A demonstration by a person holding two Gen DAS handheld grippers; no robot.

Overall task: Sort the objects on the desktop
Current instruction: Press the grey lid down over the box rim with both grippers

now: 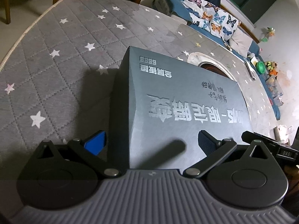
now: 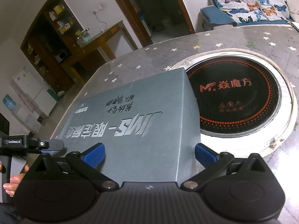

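Note:
A large grey box [image 1: 177,97] with silver lettering lies on the star-patterned grey tablecloth [image 1: 61,65]. My left gripper [image 1: 151,142] stands open across the box's near left edge. Its left fingertip [image 1: 95,143] is beside the box's side wall, and its right one is over the lid. In the right wrist view the same box [image 2: 130,112] fills the middle. My right gripper [image 2: 149,156] is open across the near right edge, with one blue pad [image 2: 204,155] beside the box's right wall. The near end of the box is hidden under both gripper bodies.
A round black induction cooktop [image 2: 233,97] is set into the table just right of the box. A sofa with a butterfly cover [image 1: 211,16] runs behind the table. A hand [image 2: 15,181] holds the other gripper's body [image 2: 31,143] at the left. Wooden furniture [image 2: 78,43] stands further left.

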